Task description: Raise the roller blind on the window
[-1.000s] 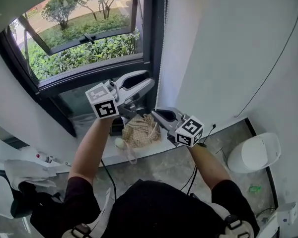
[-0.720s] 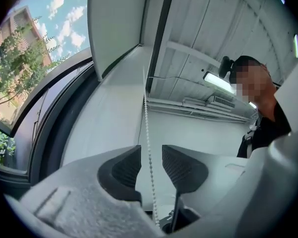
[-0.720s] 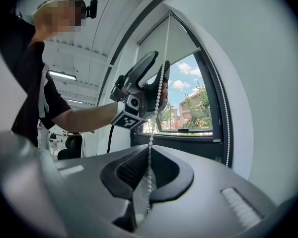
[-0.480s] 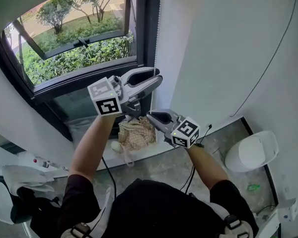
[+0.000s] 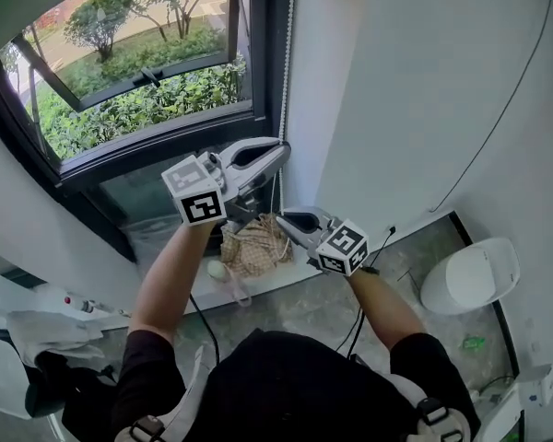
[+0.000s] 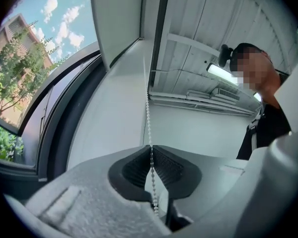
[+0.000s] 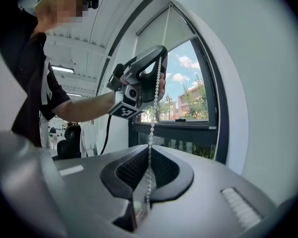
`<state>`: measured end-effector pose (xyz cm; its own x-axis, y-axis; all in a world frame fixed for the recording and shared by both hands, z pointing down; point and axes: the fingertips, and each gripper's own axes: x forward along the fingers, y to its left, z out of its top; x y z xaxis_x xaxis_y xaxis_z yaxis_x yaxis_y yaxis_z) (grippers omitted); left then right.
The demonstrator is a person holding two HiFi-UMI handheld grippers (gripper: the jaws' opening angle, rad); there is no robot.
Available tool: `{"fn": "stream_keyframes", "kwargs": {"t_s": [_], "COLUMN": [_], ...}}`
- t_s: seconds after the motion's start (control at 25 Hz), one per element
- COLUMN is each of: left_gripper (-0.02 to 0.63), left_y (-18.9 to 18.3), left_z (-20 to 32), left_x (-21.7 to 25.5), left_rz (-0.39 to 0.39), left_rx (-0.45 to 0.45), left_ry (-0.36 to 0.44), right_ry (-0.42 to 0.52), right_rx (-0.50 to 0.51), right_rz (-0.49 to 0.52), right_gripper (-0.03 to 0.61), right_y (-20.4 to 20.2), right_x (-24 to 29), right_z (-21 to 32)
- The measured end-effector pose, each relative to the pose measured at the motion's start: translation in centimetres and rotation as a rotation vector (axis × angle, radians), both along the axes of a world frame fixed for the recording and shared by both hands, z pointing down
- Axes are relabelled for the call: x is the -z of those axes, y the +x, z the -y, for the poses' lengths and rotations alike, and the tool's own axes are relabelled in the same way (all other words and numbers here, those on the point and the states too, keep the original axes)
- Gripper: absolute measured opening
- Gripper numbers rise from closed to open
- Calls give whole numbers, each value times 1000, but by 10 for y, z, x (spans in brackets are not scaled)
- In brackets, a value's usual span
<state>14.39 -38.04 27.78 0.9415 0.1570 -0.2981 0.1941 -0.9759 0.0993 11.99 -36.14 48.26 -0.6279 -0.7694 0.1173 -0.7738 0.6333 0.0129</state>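
Left arm: reaches forward and up. My left gripper (image 5: 281, 145) is the higher one and sits at the right edge of the window (image 5: 138, 72). Its jaws have just been closing and now pinch the bead chain (image 5: 284, 63), which runs between the pads (image 6: 139, 167).

Right arm: elbow bent, held lower. My right gripper (image 5: 281, 217) sits just below the left one, jaws narrow and clamped on the same chain, with beads trailing down between the pads (image 7: 134, 170). In the right gripper view, the left gripper (image 7: 161, 73) shows above on that strand (image 7: 152, 128).

Roller blind (image 7: 166, 29): covers only the top of the glass.

Chain: hangs along the right side of the window frame, next to the white wall (image 5: 424, 90).

Windowsill (image 5: 166, 233): a woven bag (image 5: 253, 247) lies at its right end.

Room: a thin cable (image 5: 507, 109) crosses the wall. Grey floor (image 5: 396, 274) below.
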Motion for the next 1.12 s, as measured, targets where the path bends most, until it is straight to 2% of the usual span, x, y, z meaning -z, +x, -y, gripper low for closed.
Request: {"fn": "stream_keyframes", "kwargs": {"t_s": [0.24,0.36,0.44,0.56,0.72,0.88,1.12], "left_gripper": [18,20,18,18,20,20,20], "left_y": [5,-1,-5,-8,-13,-13,-12], "left_z": [2,5,7,7,7,2,-18], "left_x": [-100,-122,-120,-118,-115,-116,-113], "left_rz": [131,126,130,148,135,115,137], "left_rx": [18,26,42,53,65,52,34], "left_ry": [-105,-149,-138,-114,-142,-138,-78], "right_ry": [-239,-266,-236,-163,19,195,317], "right_rx": [19,43,52,35,-17,-37,-44], "right_rz": [-125,-162,-148,-44,79,195,206], "right_gripper": [15,18,26,121,123,124,124], "right_y": [-7,-13,-12,1,26,31,11], "right_x": [-99,-114,-103,-59,33,129,212], "right_z": [-12,-18,-19,-14,-5,1,17]}}
